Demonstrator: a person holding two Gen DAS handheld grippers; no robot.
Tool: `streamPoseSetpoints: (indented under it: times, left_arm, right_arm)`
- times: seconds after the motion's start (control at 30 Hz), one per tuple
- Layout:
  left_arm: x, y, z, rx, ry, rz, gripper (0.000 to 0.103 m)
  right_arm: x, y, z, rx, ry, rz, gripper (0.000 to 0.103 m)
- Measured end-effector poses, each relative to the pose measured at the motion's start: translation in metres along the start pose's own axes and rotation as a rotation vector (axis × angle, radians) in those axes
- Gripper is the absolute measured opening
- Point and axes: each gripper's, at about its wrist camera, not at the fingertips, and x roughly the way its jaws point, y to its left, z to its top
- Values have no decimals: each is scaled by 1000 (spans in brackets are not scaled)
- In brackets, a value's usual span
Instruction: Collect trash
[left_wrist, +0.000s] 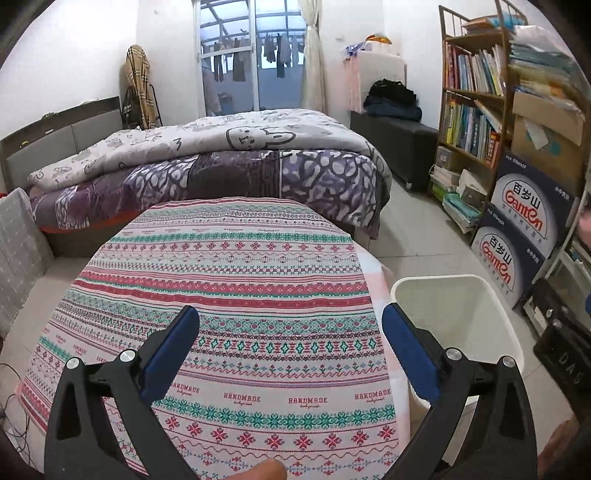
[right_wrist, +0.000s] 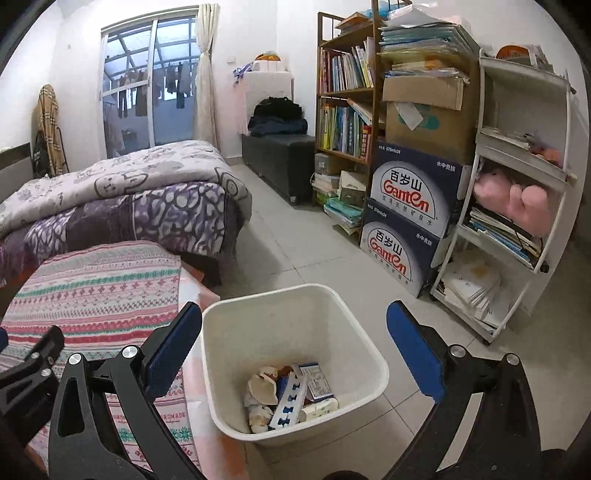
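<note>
A white plastic bin (right_wrist: 364, 354) stands on the tiled floor right of the table; it also shows in the left wrist view (left_wrist: 495, 314). Inside lie several pieces of trash (right_wrist: 291, 397): crumpled paper, small cartons, a blue-and-white strip. My right gripper (right_wrist: 291, 332) is open and empty, held above the bin. My left gripper (left_wrist: 290, 328) is open and empty above the table with the patterned cloth (left_wrist: 229, 280). No trash shows on the cloth. Part of the left gripper (right_wrist: 33, 365) shows at the right wrist view's left edge.
A bed (left_wrist: 207, 166) with a purple quilt stands just behind the table. A bookshelf (right_wrist: 347, 107), stacked Ganten water boxes (right_wrist: 410, 221) and a white rack (right_wrist: 517, 192) line the right wall. A dark bench (right_wrist: 277, 162) stands at the back. Tiled floor (right_wrist: 314, 251) lies between bed and shelves.
</note>
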Motion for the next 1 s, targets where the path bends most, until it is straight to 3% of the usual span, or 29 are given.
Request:
streamPoseSetpoints:
  times: [1.0]
  left_arm:
    - [3,-3,4,-7,-7,14,96]
  right_arm:
    - [4,6,-11,-33,36,41,96]
